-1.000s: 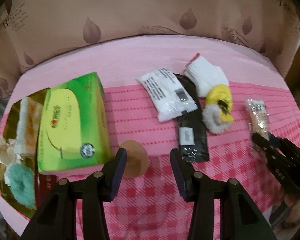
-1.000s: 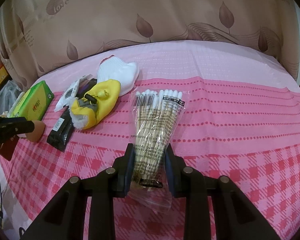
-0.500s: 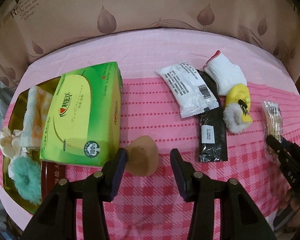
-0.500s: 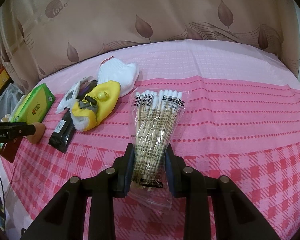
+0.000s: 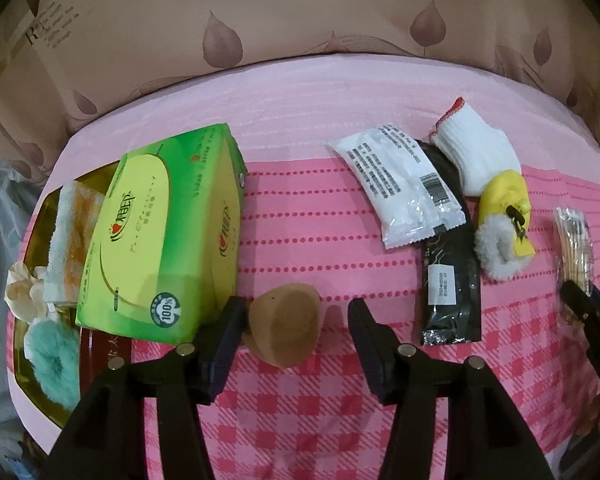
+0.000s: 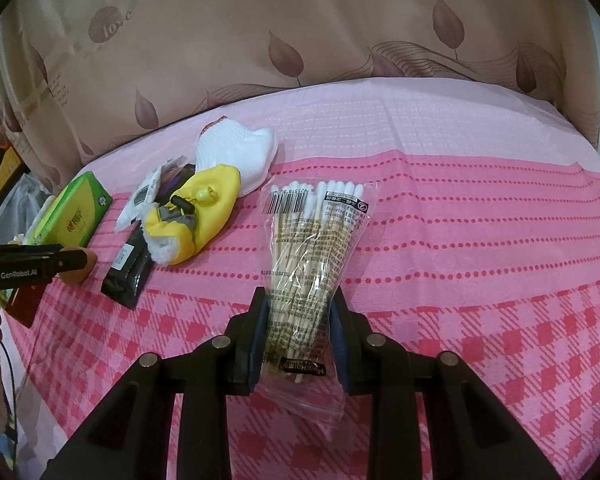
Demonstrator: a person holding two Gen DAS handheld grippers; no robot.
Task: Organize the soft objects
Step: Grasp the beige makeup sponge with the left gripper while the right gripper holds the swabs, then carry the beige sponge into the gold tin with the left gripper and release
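One tan sponge point(image 5: 285, 325), one green tissue box point(image 5: 160, 236), two tools: left tool point(image 5: 296, 328), right tool point(image 6: 298, 320)

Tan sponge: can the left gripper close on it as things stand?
Probably yes. The left gripper is open with the tan sponge lying between its fingers, nothing over it. The green tissue box sits close beside the left finger.

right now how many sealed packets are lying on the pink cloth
3: a white packet and a black packet overlapping mid-cloth, and a clear cotton swab bag clamped in the right gripper. Others may be hidden.
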